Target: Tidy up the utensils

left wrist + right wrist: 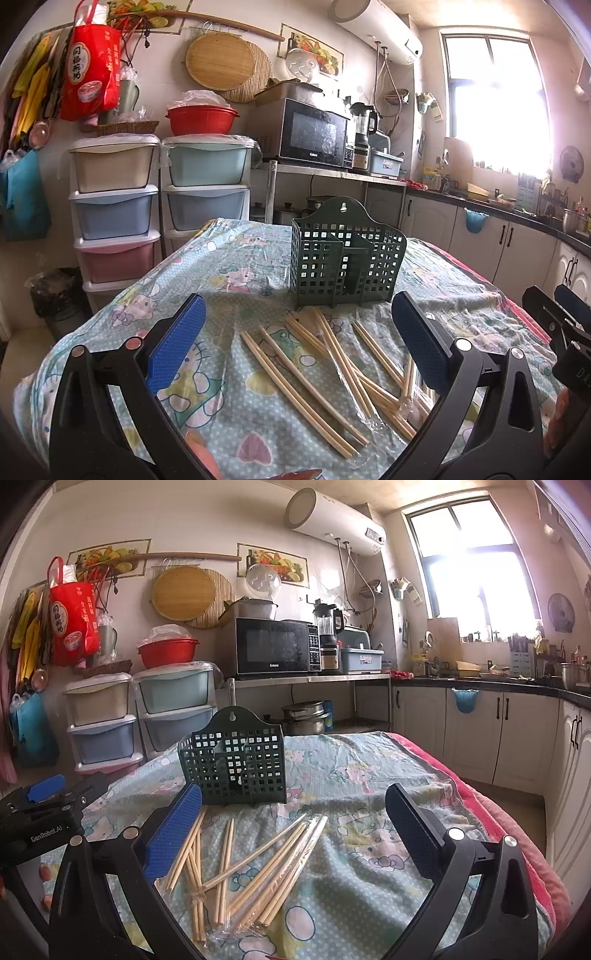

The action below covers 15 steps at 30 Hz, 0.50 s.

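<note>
The left tool (pixel 297 338) gapes wide, holding nothing, over the table (pixel 236 398). Scattered chopsticks (pixel 314 380) lie between both tools, a green holder (pixel 345 254) upright at their 12 o'clock. The right tool (pixel 293 821) gapes wide, empty.

The dark green lattice utensil caddy (pixel 347 254) stands on a pale turquoise tablecloth (pixel 236 398) printed with pastel cartoon cats and white dots. The chopsticks (pixel 314 380) are pale tan bamboo. Both grippers carry blue textured pads (pixel 173 834) on black frames.
</note>
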{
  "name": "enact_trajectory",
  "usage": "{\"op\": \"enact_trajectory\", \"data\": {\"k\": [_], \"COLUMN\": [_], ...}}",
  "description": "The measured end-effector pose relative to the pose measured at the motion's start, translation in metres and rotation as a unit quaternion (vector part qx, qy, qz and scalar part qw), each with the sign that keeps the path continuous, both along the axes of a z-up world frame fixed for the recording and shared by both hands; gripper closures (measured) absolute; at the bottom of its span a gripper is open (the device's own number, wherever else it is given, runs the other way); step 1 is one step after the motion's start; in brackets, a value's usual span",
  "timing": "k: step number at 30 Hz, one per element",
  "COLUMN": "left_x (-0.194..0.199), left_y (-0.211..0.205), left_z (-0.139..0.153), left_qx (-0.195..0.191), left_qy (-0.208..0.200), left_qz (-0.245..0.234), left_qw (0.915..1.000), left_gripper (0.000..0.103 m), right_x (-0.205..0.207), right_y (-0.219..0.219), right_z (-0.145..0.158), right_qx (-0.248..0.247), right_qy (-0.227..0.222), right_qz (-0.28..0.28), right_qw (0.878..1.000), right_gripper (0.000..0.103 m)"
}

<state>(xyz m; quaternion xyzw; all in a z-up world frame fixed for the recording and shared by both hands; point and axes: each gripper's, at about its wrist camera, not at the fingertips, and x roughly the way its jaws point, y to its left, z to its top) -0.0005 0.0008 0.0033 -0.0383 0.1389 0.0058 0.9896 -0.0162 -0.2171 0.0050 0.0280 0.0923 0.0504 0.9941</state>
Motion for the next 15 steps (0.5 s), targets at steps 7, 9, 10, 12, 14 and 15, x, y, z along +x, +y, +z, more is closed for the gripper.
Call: {"op": "enact_trajectory", "data": {"k": [7, 9, 10, 12, 14, 15], "left_x": [0.0006, 0.0005, 0.0007, 0.0004, 0.0004, 0.0008], "left_y": [-0.0012, -0.0013, -0.0012, -0.0014, -0.0014, -0.0013], "left_z": [0.0012, 0.0012, 0.0015, 0.0012, 0.0013, 0.0017], "left_qx": [0.001, 0.001, 0.001, 0.001, 0.002, 0.002], "left_qy": [-0.001, -0.002, -0.002, -0.002, -0.001, -0.001], "left_qz": [0.000, 0.000, 0.000, 0.000, 0.000, 0.001], "left_qw": [1.0000, 1.0000, 1.0000, 1.0000, 1.0000, 1.0000], "left_gripper": [0.010, 0.010, 0.010, 0.010, 0.010, 0.010], "right_x": [0.0051, 0.0051, 0.0050, 0.0048, 0.0049, 0.0052], "right_y": [-0.0031, -0.0030, -0.0031, -0.0027, -0.0026, -0.0025], "right_z": [-0.0042, -0.0044, -0.0043, -0.0043, -0.0042, -0.0044], "right_qx": [0.003, 0.003, 0.004, 0.003, 0.003, 0.002], "right_qy": [0.000, 0.000, 0.000, 0.000, 0.000, 0.001], "right_qz": [0.001, 0.001, 0.001, 0.000, 0.002, 0.002], "right_qw": [1.000, 1.000, 1.000, 1.000, 1.000, 1.000], "right_gripper": [0.006, 0.006, 0.006, 0.006, 0.006, 0.006]}}
